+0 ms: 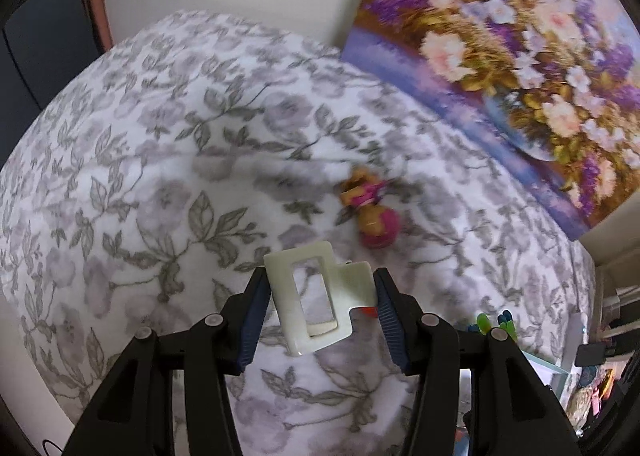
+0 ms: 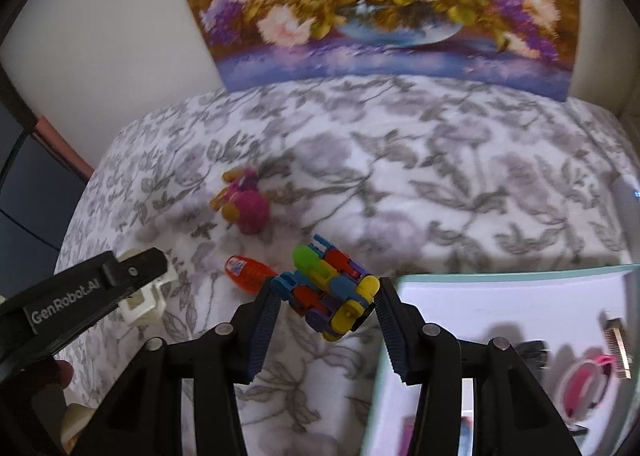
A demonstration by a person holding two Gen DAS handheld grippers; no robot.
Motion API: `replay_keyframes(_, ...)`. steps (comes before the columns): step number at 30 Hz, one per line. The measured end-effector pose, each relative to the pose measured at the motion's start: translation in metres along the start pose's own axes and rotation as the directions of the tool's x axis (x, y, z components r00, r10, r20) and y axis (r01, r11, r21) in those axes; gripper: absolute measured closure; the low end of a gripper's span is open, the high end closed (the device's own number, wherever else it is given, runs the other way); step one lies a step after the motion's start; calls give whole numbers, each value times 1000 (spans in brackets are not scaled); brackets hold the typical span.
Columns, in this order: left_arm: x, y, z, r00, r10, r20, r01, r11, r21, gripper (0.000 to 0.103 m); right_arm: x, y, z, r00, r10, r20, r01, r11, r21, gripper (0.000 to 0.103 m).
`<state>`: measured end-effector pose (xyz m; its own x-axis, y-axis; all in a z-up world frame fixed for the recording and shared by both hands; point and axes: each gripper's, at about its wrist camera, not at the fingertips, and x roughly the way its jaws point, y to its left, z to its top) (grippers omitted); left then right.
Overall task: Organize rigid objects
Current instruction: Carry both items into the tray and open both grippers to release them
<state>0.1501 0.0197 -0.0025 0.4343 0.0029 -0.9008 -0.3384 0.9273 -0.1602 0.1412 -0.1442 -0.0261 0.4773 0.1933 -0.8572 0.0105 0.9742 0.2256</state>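
white box point(image 2: 500, 296): right of the bedspread point(image 2: 400, 175), holding a pink ring, a comb, dark items, all blurred.
left gripper point(image 1: 320, 296): pinching cream hair claw point(image 1: 316, 296) above bedspread.
right gripper point(image 2: 326, 304): clamped on multicolour toy point(image 2: 332, 292) beside box.
pink figure point(image 2: 244, 203): lying mid-bedspread, details smeared.
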Motion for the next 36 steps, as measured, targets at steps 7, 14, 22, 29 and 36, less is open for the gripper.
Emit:
replay_keyframes(7, -21, -45, -11, 998, -47, 39, 42, 993, 113, 49, -27, -37, 6, 999, -53, 8, 52, 997, 53, 51)
replay_keyframes(14, -25, -93, -37, 997, -72, 43, 59, 967, 250, 49, -43, -88, 4, 997, -82, -12, 83, 988, 132, 51)
replay_keyframes(22, -15, -142, -73, 993, -116, -11, 111, 915, 389, 49, -56, -145, -4, 988, -149, -32, 152, 967, 204, 51)
replay_keyframes(29, 4, -165, -99, 989, -129, -78, 150, 879, 452, 49, -60, -180, -16, 977, -204, -68, 215, 942, 256, 51)
replay_keyframes(36, 19, -172, -110, 989, -109, -103, 145, 866, 479, 49, -55, -194, -23, 969, -224, -104, 245, 932, 268, 51)
